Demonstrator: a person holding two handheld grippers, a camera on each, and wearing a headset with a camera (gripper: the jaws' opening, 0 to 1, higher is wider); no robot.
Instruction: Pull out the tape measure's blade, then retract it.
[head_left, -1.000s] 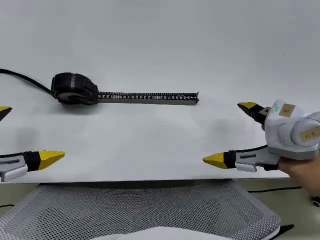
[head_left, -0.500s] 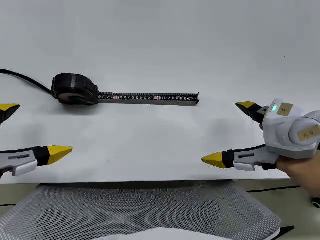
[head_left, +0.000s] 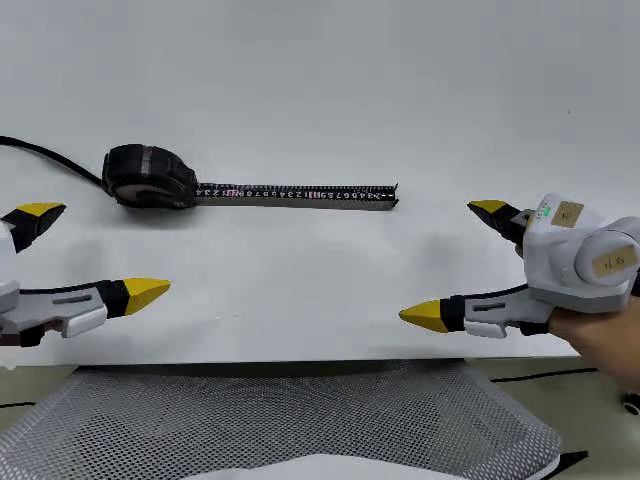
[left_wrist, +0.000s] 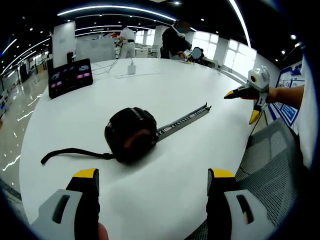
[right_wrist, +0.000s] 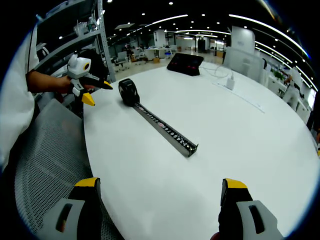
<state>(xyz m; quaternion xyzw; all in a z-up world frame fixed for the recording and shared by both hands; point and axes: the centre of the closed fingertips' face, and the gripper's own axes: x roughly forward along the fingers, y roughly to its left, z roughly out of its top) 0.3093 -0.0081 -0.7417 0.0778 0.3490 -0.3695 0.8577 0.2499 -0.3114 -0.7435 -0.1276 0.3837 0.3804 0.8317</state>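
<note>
Resting on the white bench, the black tape measure is sitting toward the left end, set back from the near edge, with nothing gripping it. Its blade is reaching out along the bench top toward the right, running roughly parallel to the near edge. Its end hook is touching the bench between the two grippers. A black wrist strap is trailing from the tape measure toward the left edge.

The left gripper is hovering by the near left corner, its yellow-tipped fingers spread wide with nothing between them. It is keeping well apart from the tape measure and closer to the near edge. In the left gripper view the two fingers are framing the tape measure, with the blade running off toward the upper right.

The right gripper is hovering over the near edge toward the right end, held in the person's hand, its fingers likewise gaping wide and empty. It is sitting to the right of the end hook and apart from it. In the right gripper view the blade is lying beyond the two fingertips, hook end nearest.

A grey mesh chair is standing just below the near edge. Farther back on the bench, in the left gripper view, a dark screen is standing propped up and a small white block with a cable is sitting beyond it. People are standing at the far edge.
</note>
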